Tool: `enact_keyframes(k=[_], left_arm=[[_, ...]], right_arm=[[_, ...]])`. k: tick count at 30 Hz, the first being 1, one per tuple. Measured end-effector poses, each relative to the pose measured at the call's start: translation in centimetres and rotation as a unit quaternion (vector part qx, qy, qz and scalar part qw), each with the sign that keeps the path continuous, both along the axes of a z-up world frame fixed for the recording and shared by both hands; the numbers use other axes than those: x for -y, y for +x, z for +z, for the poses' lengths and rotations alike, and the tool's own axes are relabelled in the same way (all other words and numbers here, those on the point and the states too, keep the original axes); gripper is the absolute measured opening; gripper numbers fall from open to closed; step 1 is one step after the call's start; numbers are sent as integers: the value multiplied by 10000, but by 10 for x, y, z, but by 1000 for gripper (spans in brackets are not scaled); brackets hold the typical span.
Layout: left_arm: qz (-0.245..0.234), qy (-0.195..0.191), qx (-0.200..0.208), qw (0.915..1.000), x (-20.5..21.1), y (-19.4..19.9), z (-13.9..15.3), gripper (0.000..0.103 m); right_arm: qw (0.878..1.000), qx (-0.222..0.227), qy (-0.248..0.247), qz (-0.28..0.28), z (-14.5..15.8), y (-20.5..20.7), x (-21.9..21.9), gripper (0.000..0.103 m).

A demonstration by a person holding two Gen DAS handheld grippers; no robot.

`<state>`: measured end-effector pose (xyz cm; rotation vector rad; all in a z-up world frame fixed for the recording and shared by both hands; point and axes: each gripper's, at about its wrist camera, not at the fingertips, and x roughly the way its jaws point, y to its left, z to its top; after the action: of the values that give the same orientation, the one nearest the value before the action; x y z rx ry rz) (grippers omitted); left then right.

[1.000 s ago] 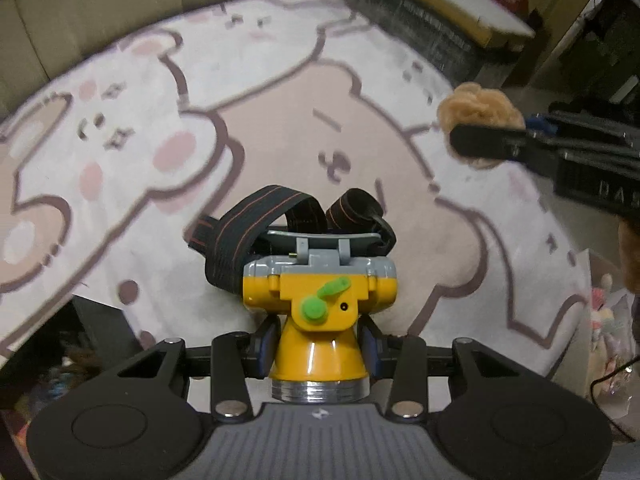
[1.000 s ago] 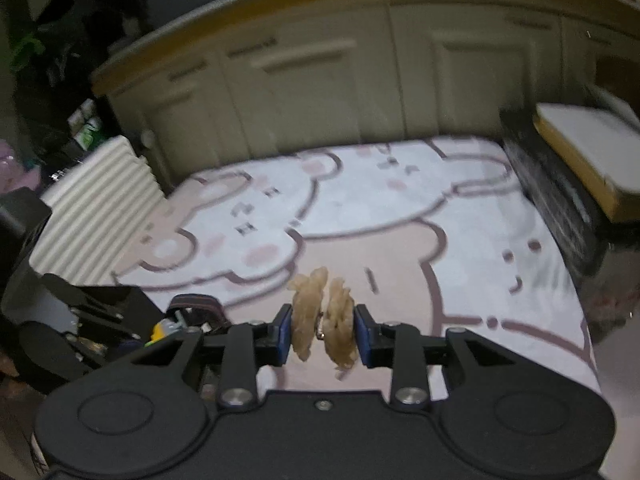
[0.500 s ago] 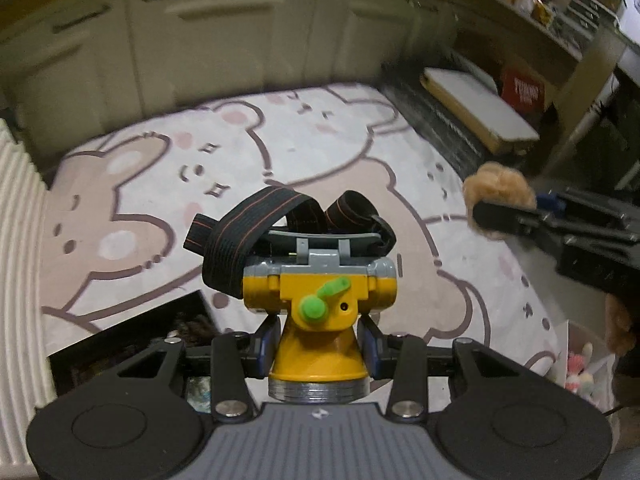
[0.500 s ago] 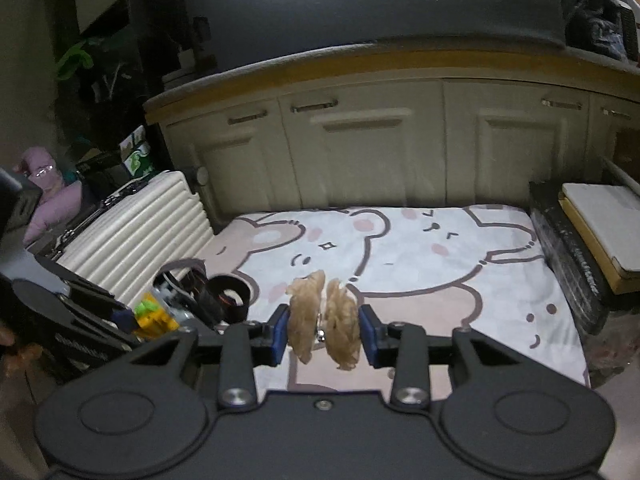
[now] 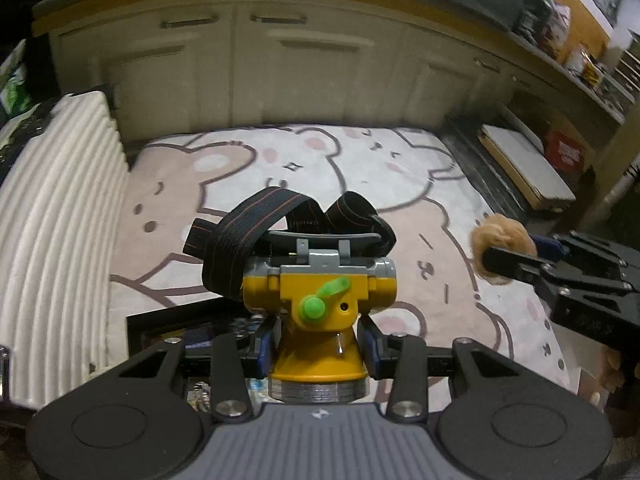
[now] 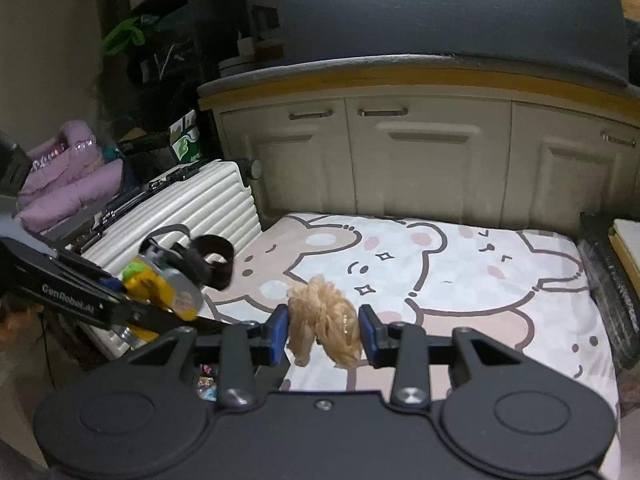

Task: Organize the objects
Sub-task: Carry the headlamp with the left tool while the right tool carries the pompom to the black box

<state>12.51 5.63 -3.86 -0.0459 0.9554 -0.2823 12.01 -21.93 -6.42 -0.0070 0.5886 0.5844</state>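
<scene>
Floor: bear-print rug (image 6: 460,276), pale pink and white.
Back wall: cream cabinets (image 6: 424,160) under a dark countertop (image 6: 400,66).
Left: ribbed white suitcase (image 5: 52,216).
Light: dim, probably indoor lamps.

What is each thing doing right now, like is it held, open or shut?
left tool: shut on the yellow headlamp.
yellow headlamp: held up above the rug, strap bunched behind it.
right tool: shut on the tan fluffy scrunchie.
tan fluffy scrunchie: squeezed between the pads, off the rug.
cabinet doors: shut.
white suitcase: lying on its side, looks shut.
bear rug: lying flat.
</scene>
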Motion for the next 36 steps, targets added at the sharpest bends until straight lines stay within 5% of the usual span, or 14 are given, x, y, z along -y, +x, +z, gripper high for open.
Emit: enact_keyframes(k=[29,32,36], left_arm=[[1156,-133,58,9932,-97,3,-10,43],[1203,-76,-59,9927,-103,5,-17,43],[1251,-507,-548,9893,-114,15,-42,43]], right_arm=[[9988,-335,185,313,-11,19,-44,35],[9982,-373,212,413,-13,21,-50,35],[9973,-468,265,509,-17,24,-55,35]])
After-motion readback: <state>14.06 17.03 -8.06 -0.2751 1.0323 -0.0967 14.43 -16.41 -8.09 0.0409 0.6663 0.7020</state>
